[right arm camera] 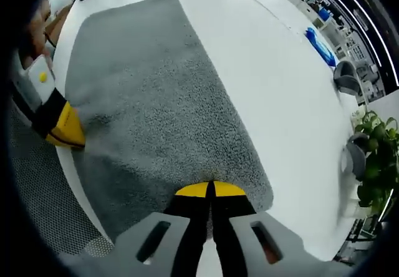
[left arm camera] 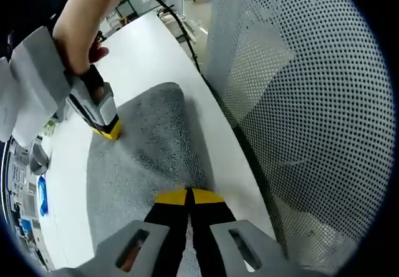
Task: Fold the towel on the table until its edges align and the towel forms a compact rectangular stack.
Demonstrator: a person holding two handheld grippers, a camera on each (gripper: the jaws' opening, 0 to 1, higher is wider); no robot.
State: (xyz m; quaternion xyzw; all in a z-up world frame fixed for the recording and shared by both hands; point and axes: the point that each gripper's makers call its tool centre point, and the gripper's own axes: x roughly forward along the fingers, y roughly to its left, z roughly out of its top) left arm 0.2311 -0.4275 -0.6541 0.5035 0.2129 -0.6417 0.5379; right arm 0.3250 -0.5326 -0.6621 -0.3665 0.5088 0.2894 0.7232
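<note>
A grey towel [left arm camera: 146,158] lies spread flat on the white table [left arm camera: 143,46]. My left gripper [left arm camera: 188,196] has its yellow-tipped jaws pressed together at the towel's near edge, shut on the cloth. The right gripper [left arm camera: 109,129], held by a person's hand, meets the towel's far-left edge. In the right gripper view the towel [right arm camera: 156,102] stretches away from my right gripper [right arm camera: 211,189], whose jaws are shut on its near end by a corner. The left gripper [right arm camera: 65,127] pinches the towel's left edge, where the cloth creases and lifts slightly.
A mesh chair back [left arm camera: 299,102] stands close against the table's edge, also seen as mesh [right arm camera: 43,196]. A black cable [left arm camera: 181,27] runs along the far edge. A blue object [right arm camera: 321,46] and a potted plant [right arm camera: 374,158] sit beyond the table.
</note>
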